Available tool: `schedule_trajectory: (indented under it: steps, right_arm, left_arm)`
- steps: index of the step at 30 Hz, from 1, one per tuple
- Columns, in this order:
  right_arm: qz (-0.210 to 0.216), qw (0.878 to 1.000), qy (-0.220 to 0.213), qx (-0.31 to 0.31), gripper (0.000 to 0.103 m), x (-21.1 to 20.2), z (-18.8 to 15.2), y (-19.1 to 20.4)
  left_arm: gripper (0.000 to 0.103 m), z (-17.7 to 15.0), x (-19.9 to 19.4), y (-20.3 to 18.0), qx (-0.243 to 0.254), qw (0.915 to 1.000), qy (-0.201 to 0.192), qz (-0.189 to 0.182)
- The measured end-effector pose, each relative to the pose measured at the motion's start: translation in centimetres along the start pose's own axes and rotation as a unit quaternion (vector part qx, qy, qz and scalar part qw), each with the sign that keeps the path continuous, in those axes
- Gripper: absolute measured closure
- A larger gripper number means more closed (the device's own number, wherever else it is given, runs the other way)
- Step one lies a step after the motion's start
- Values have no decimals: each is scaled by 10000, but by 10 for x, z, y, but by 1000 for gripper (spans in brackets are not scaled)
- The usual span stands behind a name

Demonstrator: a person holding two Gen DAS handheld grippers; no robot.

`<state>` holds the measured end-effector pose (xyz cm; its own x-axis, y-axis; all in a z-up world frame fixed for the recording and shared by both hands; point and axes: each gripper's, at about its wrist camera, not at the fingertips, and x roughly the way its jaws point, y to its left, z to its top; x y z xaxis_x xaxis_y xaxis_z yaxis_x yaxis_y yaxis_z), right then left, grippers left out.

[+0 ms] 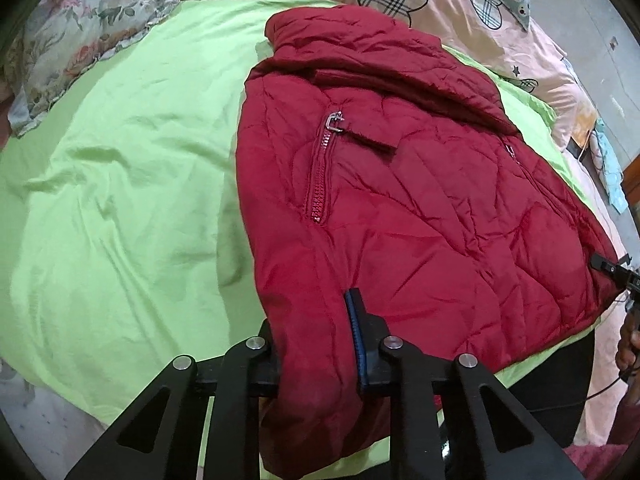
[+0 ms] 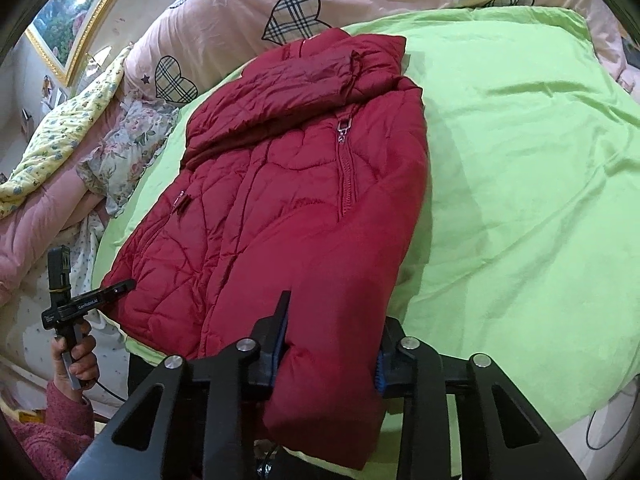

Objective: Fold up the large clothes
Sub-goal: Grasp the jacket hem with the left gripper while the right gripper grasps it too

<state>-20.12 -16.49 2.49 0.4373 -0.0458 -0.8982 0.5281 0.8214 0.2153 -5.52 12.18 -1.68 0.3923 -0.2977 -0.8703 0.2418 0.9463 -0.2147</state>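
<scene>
Both tongs pinch the near hem of the red puffer jacket (image 1: 400,208): the left tongs (image 1: 316,344) at one corner, the right tongs (image 2: 332,344) at the other. The jacket lies on the green sheet (image 1: 132,184) covering the bed, pink quilt (image 2: 224,12) beyond.

Cloth nearly everywhere, hard matt plastic only on the tools.

We note the red jacket (image 1: 400,208) as quilted cloth with a slight sheen, creased, with a shiny metal zipper pull (image 1: 335,123). The green sheet (image 1: 120,184) looks like smooth matt cloth, softly wrinkled. The pink quilt (image 2: 224,20) is printed matt fabric. The left gripper (image 1: 316,344) and right gripper (image 2: 332,344) look like matt black plastic with bright metal pins; the picture frame (image 2: 76,40) is glossy gilt.
</scene>
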Motion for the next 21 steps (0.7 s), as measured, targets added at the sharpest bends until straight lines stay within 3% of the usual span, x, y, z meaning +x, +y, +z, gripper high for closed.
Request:
schedule_trajectory:
  steps: [21]
  right_arm:
    - [480, 9985, -230, -133, 78, -17, 8, -2]
  left_arm:
    - [86, 5, -28, -2, 345, 9993, -157, 67]
